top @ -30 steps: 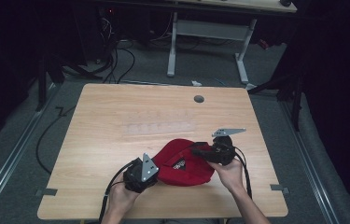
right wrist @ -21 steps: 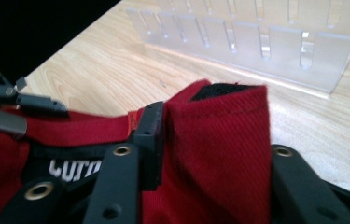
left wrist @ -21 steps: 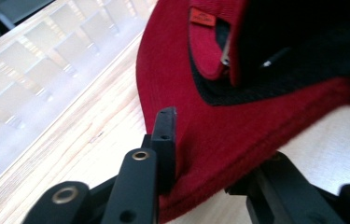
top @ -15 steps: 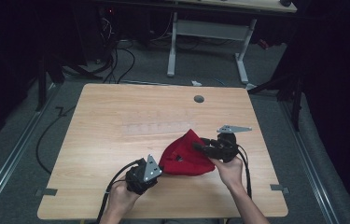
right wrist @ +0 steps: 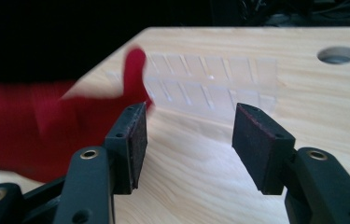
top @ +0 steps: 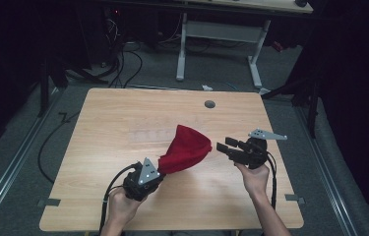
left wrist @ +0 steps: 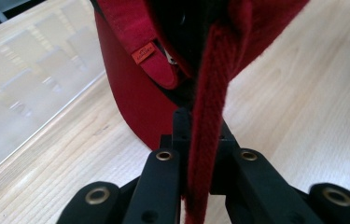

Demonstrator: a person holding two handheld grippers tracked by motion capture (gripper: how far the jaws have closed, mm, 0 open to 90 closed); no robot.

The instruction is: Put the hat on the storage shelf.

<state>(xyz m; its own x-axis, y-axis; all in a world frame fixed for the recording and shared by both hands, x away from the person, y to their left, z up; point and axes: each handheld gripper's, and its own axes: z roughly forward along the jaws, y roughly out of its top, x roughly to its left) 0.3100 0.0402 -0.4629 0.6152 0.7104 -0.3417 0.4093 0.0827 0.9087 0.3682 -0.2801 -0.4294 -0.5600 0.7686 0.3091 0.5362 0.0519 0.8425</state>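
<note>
A red knitted hat (top: 186, 148) hangs lifted off the wooden table (top: 123, 113), its far end pointing up and away. My left gripper (top: 158, 168) is shut on its ribbed rim, and in the left gripper view the red hat (left wrist: 210, 140) runs up between the closed jaws, with a small orange label (left wrist: 143, 52) on the folded cuff. My right gripper (top: 225, 147) is open just right of the hat, with nothing between its pads. In the right gripper view the blurred hat (right wrist: 46, 126) lies left of the right gripper (right wrist: 189, 140).
A clear plastic sheet (top: 152, 133) lies flat on the table beyond the hat and appears as a clear sheet (right wrist: 214, 84) in the right gripper view. A round cable hole (top: 209, 104) sits near the far edge. Cables trail on the floor at left.
My right gripper let go of the hat and drew back to the right, now open. My left gripper raised the hat from flat on the table to hanging upright.
</note>
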